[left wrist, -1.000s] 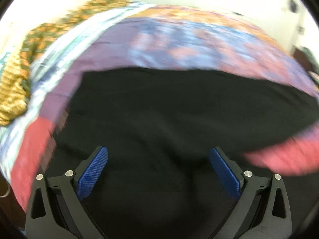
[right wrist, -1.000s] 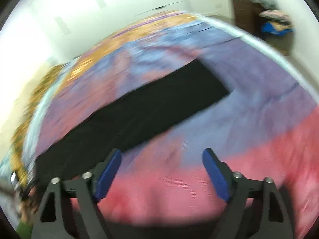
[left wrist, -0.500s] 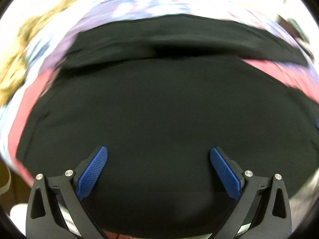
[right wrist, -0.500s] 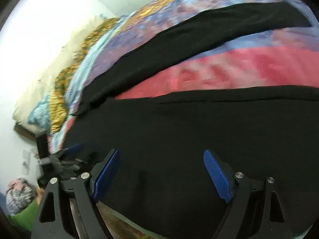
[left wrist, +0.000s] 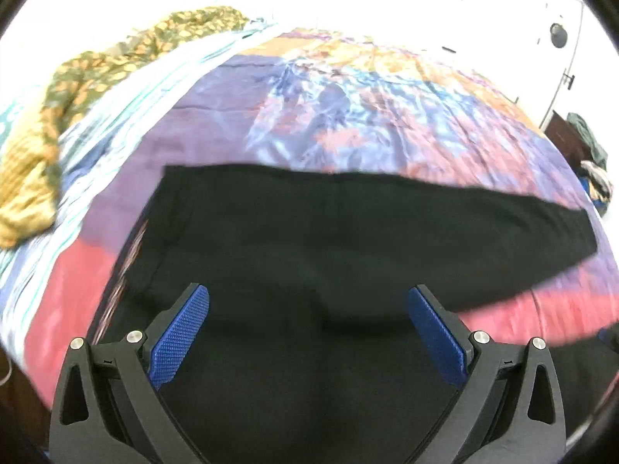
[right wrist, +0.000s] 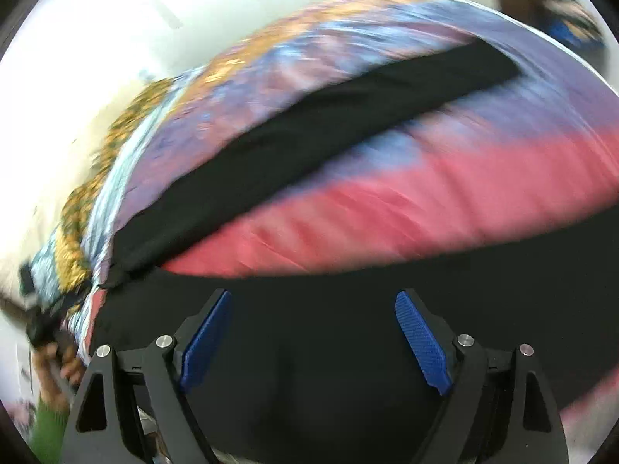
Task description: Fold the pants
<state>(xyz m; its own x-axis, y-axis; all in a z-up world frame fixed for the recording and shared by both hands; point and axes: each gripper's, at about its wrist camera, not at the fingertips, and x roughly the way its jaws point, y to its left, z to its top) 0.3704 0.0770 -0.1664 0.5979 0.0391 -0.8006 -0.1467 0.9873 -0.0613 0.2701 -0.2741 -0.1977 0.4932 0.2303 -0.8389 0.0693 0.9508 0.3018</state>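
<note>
My two hand-held grippers, left (left wrist: 308,332) and right (right wrist: 313,338), hover jaws apart, empty, over black cloth pants (left wrist: 348,232) whose legs run away rightward.

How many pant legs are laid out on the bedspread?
2: one leg stretches across the far bedspread; the other lies nearer, under the right gripper, partly cut off.

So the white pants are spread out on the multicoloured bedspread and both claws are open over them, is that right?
Not quite: the pants are black, not white, as the left wrist view shows. They do lie spread on the multicoloured bedspread, with the left claw and right claw open over them.
</note>
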